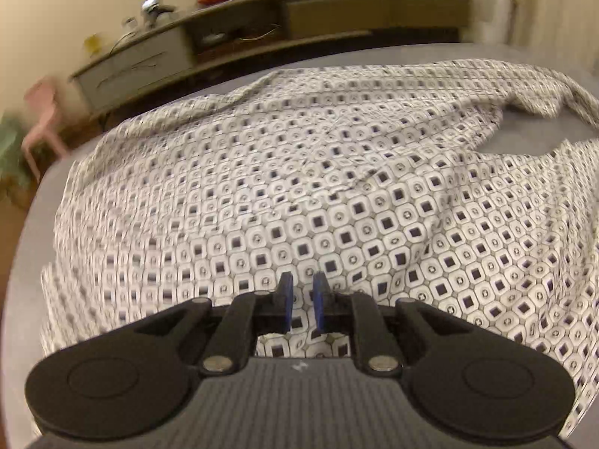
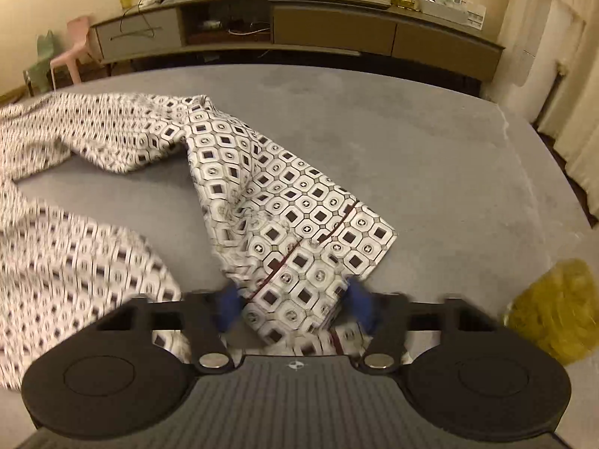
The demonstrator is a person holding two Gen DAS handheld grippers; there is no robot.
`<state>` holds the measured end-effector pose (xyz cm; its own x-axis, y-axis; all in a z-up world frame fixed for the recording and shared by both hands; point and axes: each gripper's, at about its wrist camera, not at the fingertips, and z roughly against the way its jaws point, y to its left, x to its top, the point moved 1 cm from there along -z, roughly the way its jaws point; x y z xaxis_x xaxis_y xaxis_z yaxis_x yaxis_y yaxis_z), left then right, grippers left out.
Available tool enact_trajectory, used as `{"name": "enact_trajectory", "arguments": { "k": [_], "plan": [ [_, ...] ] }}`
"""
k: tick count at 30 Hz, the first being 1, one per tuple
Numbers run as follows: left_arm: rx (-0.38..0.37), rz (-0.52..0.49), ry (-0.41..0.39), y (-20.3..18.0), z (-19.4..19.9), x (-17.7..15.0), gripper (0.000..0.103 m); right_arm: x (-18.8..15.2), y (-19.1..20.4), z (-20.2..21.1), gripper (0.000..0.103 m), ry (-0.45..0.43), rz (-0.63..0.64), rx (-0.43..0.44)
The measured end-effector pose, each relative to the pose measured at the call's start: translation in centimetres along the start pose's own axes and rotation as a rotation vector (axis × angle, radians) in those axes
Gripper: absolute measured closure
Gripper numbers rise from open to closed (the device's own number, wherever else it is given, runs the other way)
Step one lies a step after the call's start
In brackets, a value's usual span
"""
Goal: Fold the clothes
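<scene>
Lying beside patterned garment [image 2: 284,202]: yellow bundle [image 2: 554,314]

Warm, yellowish indoor light, fairly dim, no glare. Strong fisheye bending, dark corners. Motion blur across the patterned garment [image 1: 299,194] toward nine o'clock and on the right gripper's [image 2: 295,299] blue fingertips [image 2: 228,305]; cabinet [image 2: 299,26] at twelve o'clock sharper there.
</scene>
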<state>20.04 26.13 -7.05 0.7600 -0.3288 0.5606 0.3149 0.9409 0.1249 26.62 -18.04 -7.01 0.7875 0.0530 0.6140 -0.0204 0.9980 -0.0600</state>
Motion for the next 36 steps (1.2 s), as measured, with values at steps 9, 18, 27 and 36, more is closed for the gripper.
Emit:
{"name": "enact_trajectory", "arguments": {
  "k": [9,18,27,36],
  "plan": [
    [0.077,0.200,0.006,1.8,0.8,-1.6,0.091,2.1,1.0,-0.1,0.033,-0.187,0.142,-0.428],
    [0.083,0.192,-0.004,1.4,1.3,-1.7,0.090,-1.6,9.2,4.7,0.028,-0.099,0.142,0.115],
    [0.096,0.229,-0.021,4.2,1.5,-2.7,0.088,-6.4,9.7,6.3,0.031,0.043,0.204,0.006],
    [0.117,0.261,-0.016,5.7,2.8,-4.2,0.089,-10.4,5.6,10.1,0.028,-0.051,-0.007,-0.156]
  ]
}}
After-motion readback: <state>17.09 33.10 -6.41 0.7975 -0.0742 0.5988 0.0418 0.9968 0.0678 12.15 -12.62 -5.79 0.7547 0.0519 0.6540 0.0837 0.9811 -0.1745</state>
